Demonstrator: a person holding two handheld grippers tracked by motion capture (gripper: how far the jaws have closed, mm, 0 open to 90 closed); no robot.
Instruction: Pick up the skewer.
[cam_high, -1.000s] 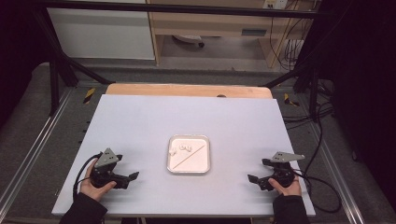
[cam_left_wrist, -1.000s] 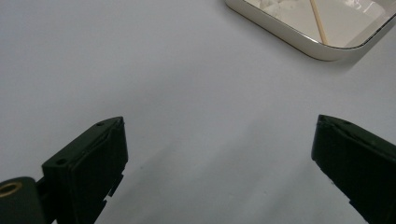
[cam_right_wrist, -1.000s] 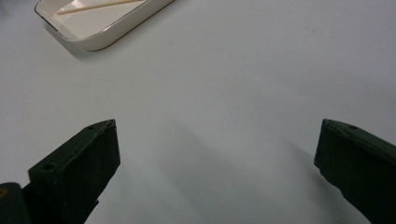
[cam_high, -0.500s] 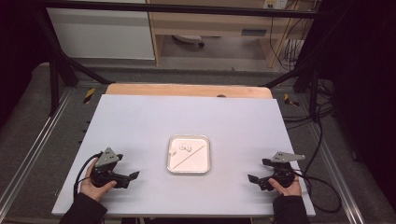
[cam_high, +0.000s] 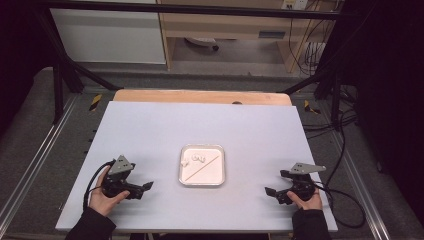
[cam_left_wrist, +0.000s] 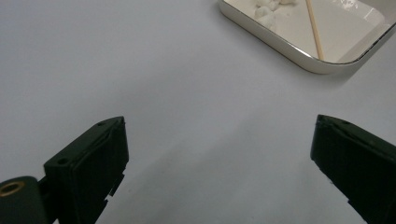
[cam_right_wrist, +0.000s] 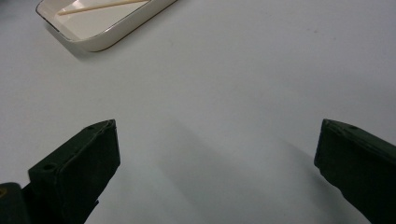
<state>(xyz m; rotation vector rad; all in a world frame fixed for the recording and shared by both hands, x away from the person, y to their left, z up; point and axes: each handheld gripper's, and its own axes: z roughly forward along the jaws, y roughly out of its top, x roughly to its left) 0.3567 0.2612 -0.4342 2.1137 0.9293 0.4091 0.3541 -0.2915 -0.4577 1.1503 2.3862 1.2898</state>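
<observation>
A white square tray (cam_high: 218, 179) sits in the middle of the table, toward the near side. In it lie a thin wooden stick (cam_high: 204, 167) and small white lumps (cam_high: 197, 158). My left gripper (cam_high: 146, 187) rests on the table left of the tray, held by a hand, jaws wide open and empty. My right gripper (cam_high: 269, 191) rests to the right of the tray, also open and empty. The left gripper view has the tray (cam_left_wrist: 299, 58), the stick (cam_left_wrist: 314, 29) and the lumps (cam_left_wrist: 266, 14) at upper right. In the right gripper view the tray (cam_right_wrist: 112, 32) and stick (cam_right_wrist: 100, 6) lie at upper left.
The pale table top (cam_high: 200, 125) spreads wide around the tray. A wooden strip (cam_high: 200, 96) runs along its far edge. Black frame posts and cables (cam_high: 340, 125) stand beyond the right side. Cables trail from both grippers.
</observation>
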